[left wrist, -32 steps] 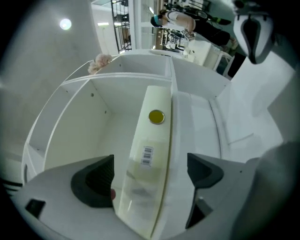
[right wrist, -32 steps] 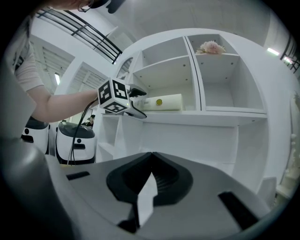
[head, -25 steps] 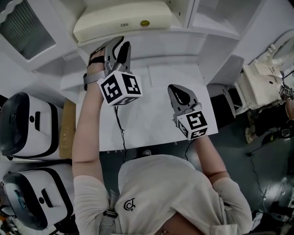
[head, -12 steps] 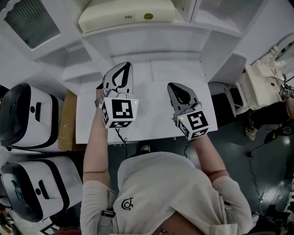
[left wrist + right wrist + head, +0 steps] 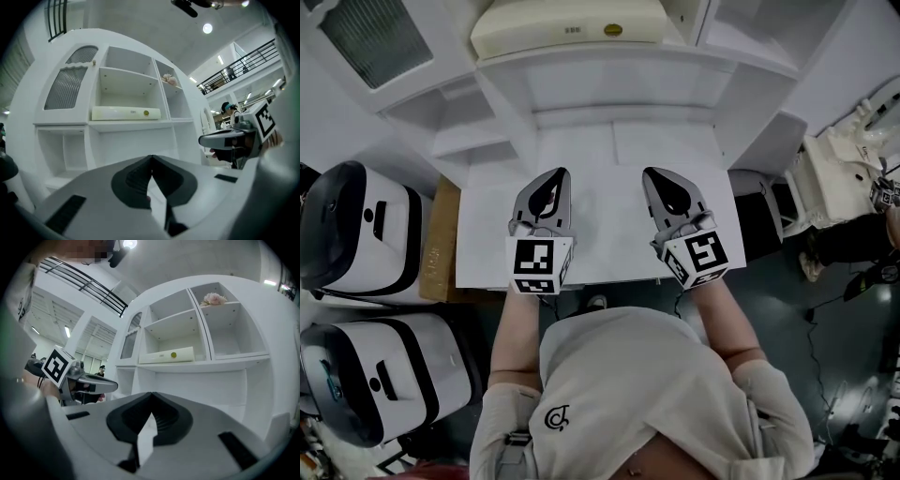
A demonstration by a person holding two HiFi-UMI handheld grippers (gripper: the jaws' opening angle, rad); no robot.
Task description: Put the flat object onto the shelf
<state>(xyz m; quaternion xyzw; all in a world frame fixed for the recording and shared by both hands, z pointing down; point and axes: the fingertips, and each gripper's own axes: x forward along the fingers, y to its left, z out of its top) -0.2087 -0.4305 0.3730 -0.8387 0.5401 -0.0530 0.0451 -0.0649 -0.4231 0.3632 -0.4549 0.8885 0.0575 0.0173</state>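
The flat object, a long cream box (image 5: 572,28), lies on a middle shelf of the white shelf unit (image 5: 609,84); it also shows in the left gripper view as the cream box (image 5: 125,113) and in the right gripper view as the box (image 5: 166,355). Both grippers hover side by side over the white table (image 5: 600,253), pointing at the unit and well short of it. My left gripper (image 5: 560,173) is shut with nothing in it, its jaws meeting at the tip (image 5: 151,157). My right gripper (image 5: 650,174) is shut and empty too (image 5: 151,393).
A pink flower (image 5: 213,298) sits in the upper right compartment. Two white and black machines (image 5: 356,234) stand left of the table, with a brown board (image 5: 441,248) between them and it. A cream machine (image 5: 844,169) stands at the right.
My left gripper has drawn back from the shelf below the box and dropped over the table, rolling upright, empty. The right gripper has barely shifted.
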